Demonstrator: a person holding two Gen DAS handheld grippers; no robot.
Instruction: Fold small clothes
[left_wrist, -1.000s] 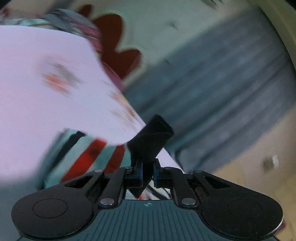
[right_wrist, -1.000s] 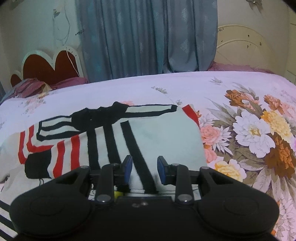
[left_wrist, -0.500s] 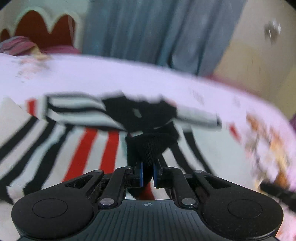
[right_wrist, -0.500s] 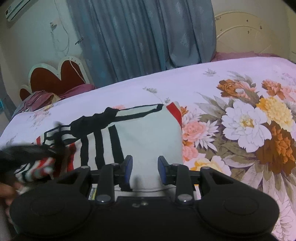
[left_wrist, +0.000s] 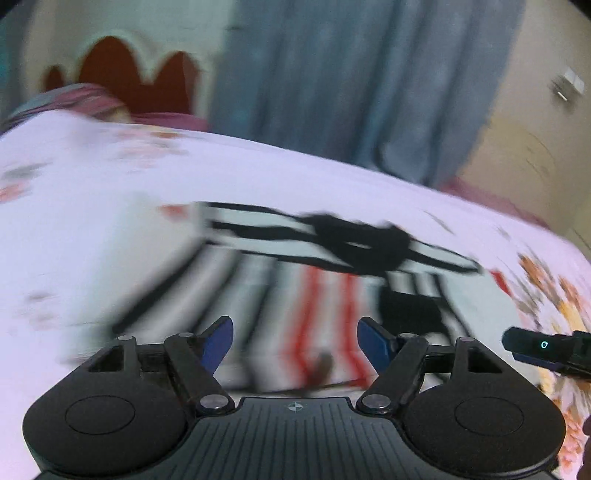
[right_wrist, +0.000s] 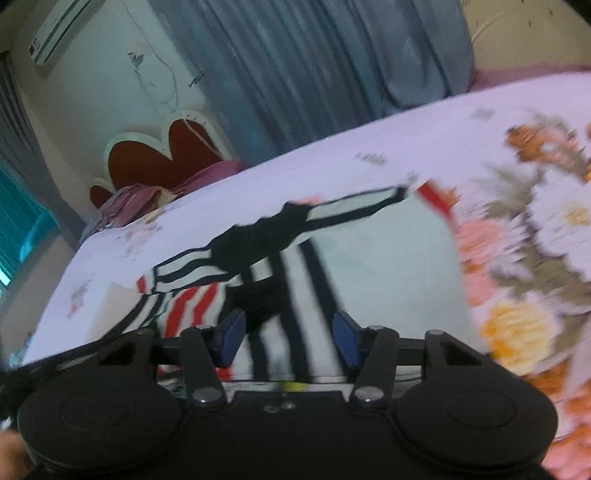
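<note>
Both your left gripper (left_wrist: 294, 341) and right gripper (right_wrist: 287, 339) are opening empty over the striped top (right_wrist: 369, 266), which is lying crosswise ahead on the bed (right_wrist: 424, 147).

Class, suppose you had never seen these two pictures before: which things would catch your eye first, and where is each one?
First comes the striped garment, black, red and white, lying on the bed just beyond both grippers. To its right, the sheet's big flower print in orange, pink and yellow stands out. In the foreground, the left gripper and right gripper are both opening, with nothing pinched between the blue pads.
</note>
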